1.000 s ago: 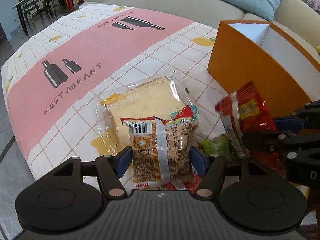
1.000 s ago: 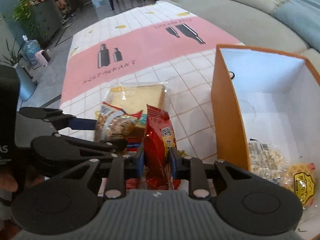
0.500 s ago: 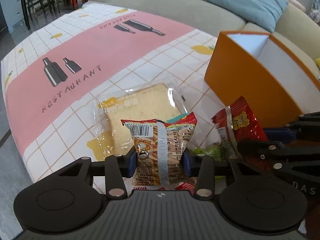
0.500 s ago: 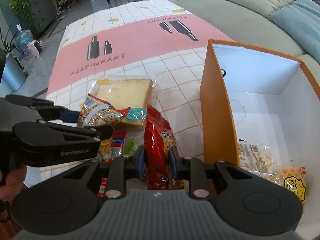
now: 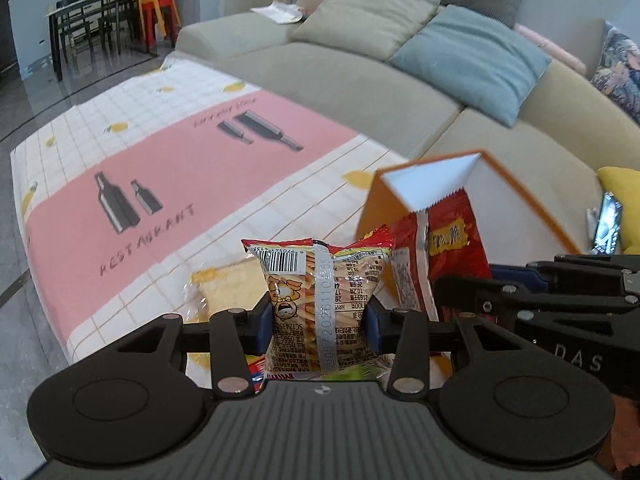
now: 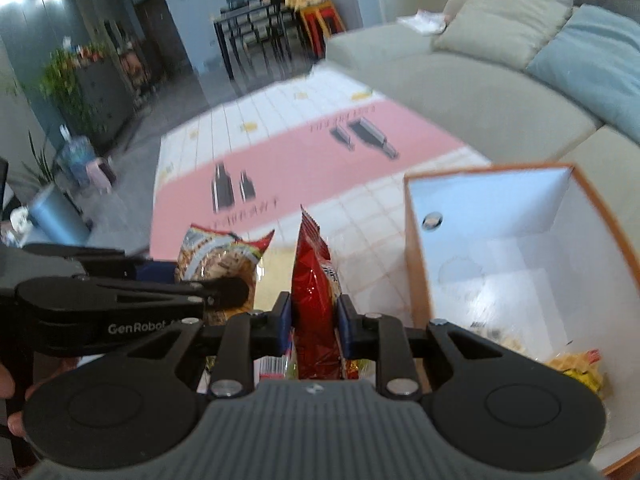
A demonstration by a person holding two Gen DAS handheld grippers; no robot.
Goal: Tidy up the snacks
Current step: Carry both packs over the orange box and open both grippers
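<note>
Snacks filled both my grippers at that moment. My left gripper point(image 5: 320, 316) pinched the fries packet point(image 5: 320, 304) across its width, blue pads pressed into both sides. A second before, that packet had lain on the other snacks on the table with my jaws spread wide on either side of it; they had since closed onto it, and the packet now hung clear above the bread slice in clear wrap point(image 5: 226, 284). It stood upright, long axis vertical, barcode end on top and its printed back and centre seam facing the camera.

My right gripper point(image 6: 314, 314) was clamped on the red packet point(image 6: 314, 300), as it had been a second earlier, though it now sat higher over the pile. That packet also stood on end, long axis vertical, its serrated top edge up and its thin edge toward the right wrist camera.

Both packets hung side by side, near the orange box point(image 6: 416, 260), whose white interior held 2 yellowish packets point(image 6: 576, 364) at the bottom. Below lay the pink and white checked tablecloth point(image 5: 168, 168), with the grey sofa point(image 5: 360, 92) behind it.
</note>
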